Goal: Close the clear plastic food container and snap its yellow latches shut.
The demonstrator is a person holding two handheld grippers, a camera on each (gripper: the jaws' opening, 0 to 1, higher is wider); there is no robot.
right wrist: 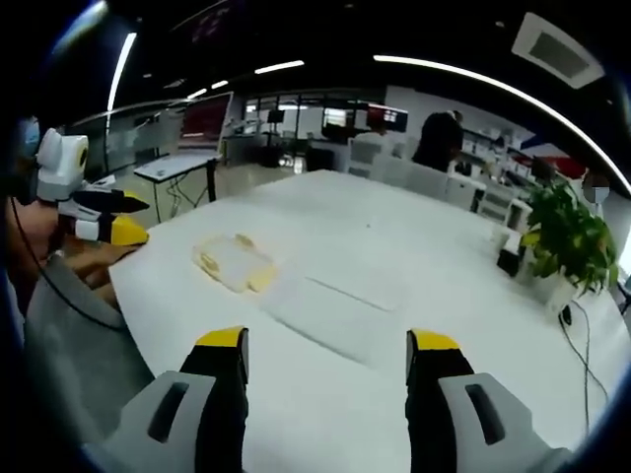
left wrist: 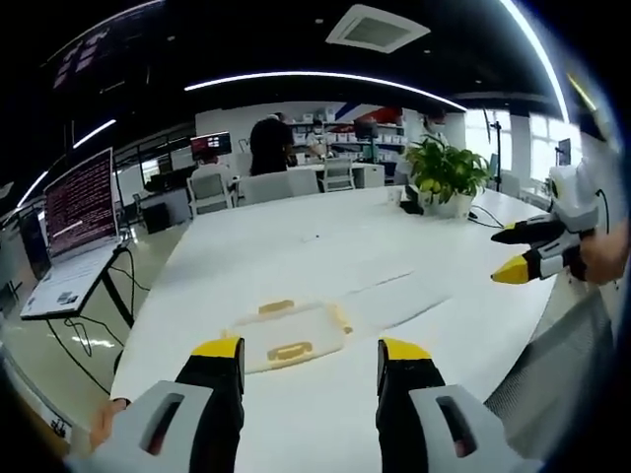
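- Surface (left wrist: 335, 246): large, white, rounded edge.
- Potted plant (left wrist: 446, 172) at the far end of the surface, green leaves, pale pot; seen also in the right gripper view (right wrist: 567, 236).
- Laptop (left wrist: 74, 212) on a stand left of the surface, screen lit with red-toned text.
- Person (left wrist: 271, 143) in dark clothes standing beyond the far edge.
- Office chairs (left wrist: 212, 189) near the far side.
- Ceiling vent (left wrist: 377, 28) with curved light strips near it.

You face a smooth matt white table (left wrist: 394, 236); on it, a clear glossy plastic food container (left wrist: 286, 335) with yellow plastic latches (left wrist: 290, 350).
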